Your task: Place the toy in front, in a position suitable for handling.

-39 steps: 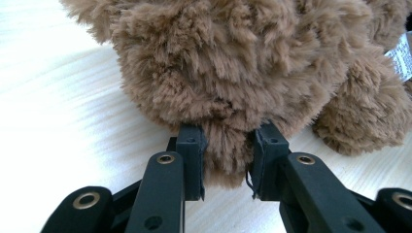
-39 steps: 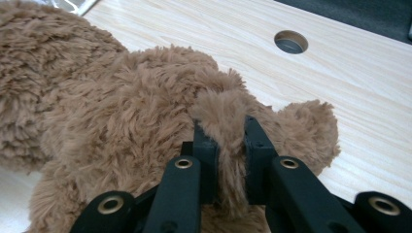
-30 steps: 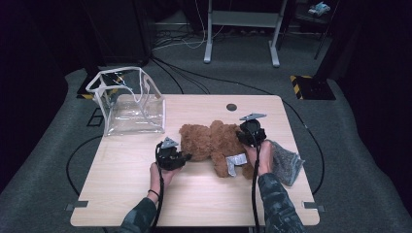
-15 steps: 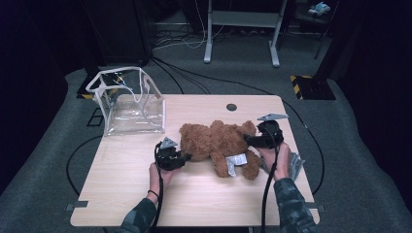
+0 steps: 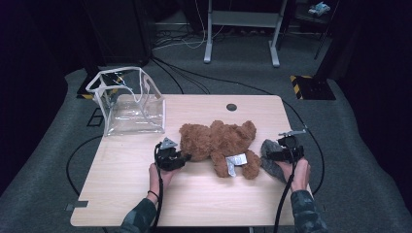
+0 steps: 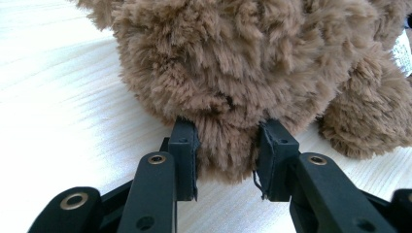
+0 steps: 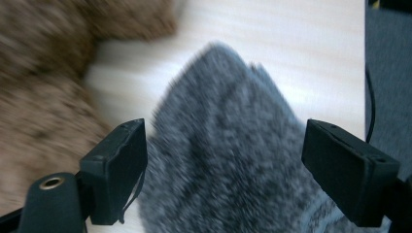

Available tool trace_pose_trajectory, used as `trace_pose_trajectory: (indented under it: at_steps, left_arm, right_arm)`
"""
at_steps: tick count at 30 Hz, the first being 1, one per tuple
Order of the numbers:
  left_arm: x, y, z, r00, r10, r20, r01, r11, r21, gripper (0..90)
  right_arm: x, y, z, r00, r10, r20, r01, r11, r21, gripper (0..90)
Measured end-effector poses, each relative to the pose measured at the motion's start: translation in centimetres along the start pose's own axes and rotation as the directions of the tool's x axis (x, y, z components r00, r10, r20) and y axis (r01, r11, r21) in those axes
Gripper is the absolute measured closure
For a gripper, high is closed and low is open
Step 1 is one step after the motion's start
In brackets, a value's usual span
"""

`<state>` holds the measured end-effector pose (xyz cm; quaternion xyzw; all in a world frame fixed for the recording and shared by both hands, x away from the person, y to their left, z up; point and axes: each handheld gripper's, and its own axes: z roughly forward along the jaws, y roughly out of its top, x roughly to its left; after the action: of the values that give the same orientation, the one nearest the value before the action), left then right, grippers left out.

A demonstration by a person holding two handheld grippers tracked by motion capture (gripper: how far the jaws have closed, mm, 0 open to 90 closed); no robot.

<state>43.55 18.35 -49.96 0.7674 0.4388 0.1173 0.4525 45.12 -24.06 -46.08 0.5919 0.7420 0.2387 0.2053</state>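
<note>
A brown teddy bear (image 5: 218,141) lies across the middle of the wooden table (image 5: 145,194). My left gripper (image 5: 184,158) is at the bear's left end. In the left gripper view this gripper (image 6: 226,141) is shut on a tuft of the bear (image 6: 233,63); its jaws have just eased a little wider, pads still pressing the fur. At the bear's right lies a grey fuzzy cloth (image 5: 266,146). My right gripper (image 5: 273,154) hovers over it. Its jaws have just been opening, and in the right gripper view it (image 7: 226,141) stands open with the grey cloth (image 7: 228,170) between the pads, untouched.
A clear plastic bag (image 5: 131,104) with white trim stands open at the table's back left corner. A white tag (image 5: 235,162) hangs from the bear. A dark round grommet (image 5: 231,107) sits near the back edge. The table's right edge is close beside the grey cloth.
My right gripper left the bear's top, moved right and toward the person onto the grey cloth, and its jaws opened. The left gripper stayed on the bear.
</note>
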Motion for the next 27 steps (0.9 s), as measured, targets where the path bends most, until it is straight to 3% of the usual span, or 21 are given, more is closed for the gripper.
trace_pose_trajectory:
  at_steps: [2,6,10,15,16,18,22,27]
  left_arm:
    - [0.0,0.0,0.0,1.0000,0.001,0.002,-0.001,1.0000,0.003,64.6]
    - [0.0,0.0,-0.1,1.0000,0.000,-0.001,0.000,1.0000,-0.003,63.5]
    - [0.0,-0.1,-0.2,1.0000,0.006,-0.005,-0.006,0.9999,-0.008,59.7]
    - [-0.1,-0.2,-0.6,0.9998,-0.001,-0.022,0.000,0.9999,-0.010,45.2]
    - [0.0,-0.3,-0.8,0.9995,0.000,-0.032,-0.001,0.9999,-0.014,38.5]
    - [0.0,-0.3,-0.9,0.9995,-0.003,-0.031,0.003,0.9999,-0.016,33.8]
    - [0.3,-0.5,-1.2,0.9996,0.004,-0.029,-0.004,0.9999,-0.016,33.5]
    - [0.6,-0.9,-1.9,0.9990,0.004,-0.044,-0.005,0.9998,-0.017,23.3]
  right_arm:
    - [-0.3,-0.6,0.6,0.9997,0.024,0.008,-0.024,0.999,0.028,19.6]
    - [-0.8,-1.6,1.9,0.9995,0.029,0.011,-0.029,0.997,0.066,30.2]
    - [-0.8,-2.3,2.7,0.9985,0.054,-0.011,-0.053,0.995,0.082,42.6]
    - [-0.6,-2.6,2.5,0.9963,0.073,-0.046,-0.070,0.995,0.067,66.4]
    - [-0.4,-2.7,2.5,0.9967,0.065,-0.048,-0.062,0.996,0.057,72.1]
    - [-0.3,-2.7,2.4,0.9969,0.067,-0.042,-0.064,0.997,0.051,74.8]
    - [-0.2,-2.8,2.3,0.9967,0.068,-0.044,-0.066,0.997,0.048,76.5]
    - [-0.3,-2.9,1.9,0.9967,0.064,-0.049,-0.063,0.998,0.016,77.8]
